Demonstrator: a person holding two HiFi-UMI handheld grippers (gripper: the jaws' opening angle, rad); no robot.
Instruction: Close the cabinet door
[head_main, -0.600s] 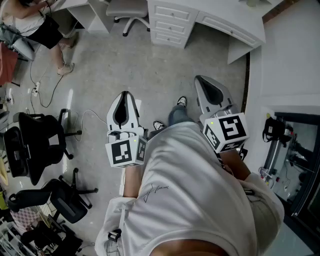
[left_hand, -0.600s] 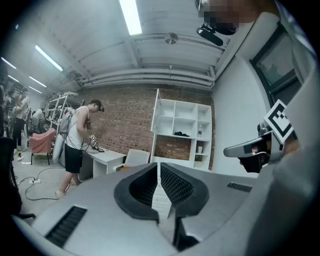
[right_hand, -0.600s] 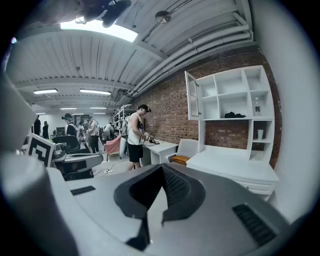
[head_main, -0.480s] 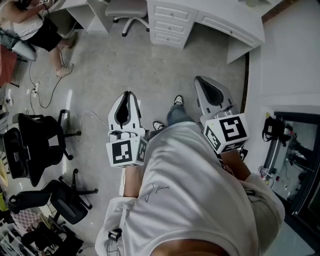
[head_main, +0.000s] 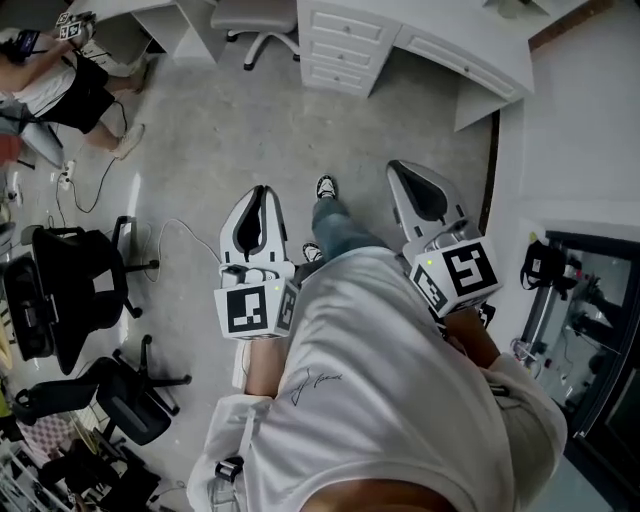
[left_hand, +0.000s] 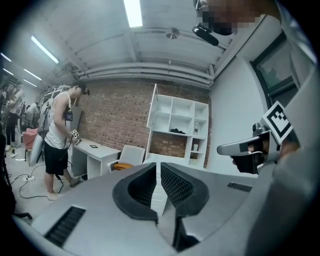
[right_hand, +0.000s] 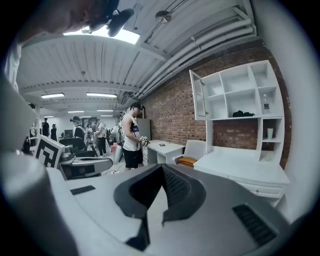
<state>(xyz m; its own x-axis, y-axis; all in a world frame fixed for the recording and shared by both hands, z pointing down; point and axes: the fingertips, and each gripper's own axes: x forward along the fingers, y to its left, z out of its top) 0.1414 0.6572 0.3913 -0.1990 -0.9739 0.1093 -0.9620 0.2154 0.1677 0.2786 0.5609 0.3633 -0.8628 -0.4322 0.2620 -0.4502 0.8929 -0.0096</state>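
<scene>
**Q:** While the head view looks down, why do the left gripper (head_main: 259, 195) and right gripper (head_main: 402, 172) point forward over bare floor (head_main: 220, 110)?

**A:** Probably an approach, with nothing yet in reach. In the left gripper view, the fingers are pressed together and empty, and the cabinet door (left_hand: 152, 106) is swung out, well beyond and above them. In the right gripper view, the fingers are likewise closed on nothing, and the door is up and to their right.

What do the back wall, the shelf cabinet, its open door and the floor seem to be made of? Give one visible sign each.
Back wall: matt red-brown brick, mortar lines showing.
Shelf cabinet: probably painted or laminated board, smooth white, thin flat panels.
Open door: white like the cabinet, likely the same board; its panel is unclear.
Floor: probably concrete, mottled grey.
</scene>
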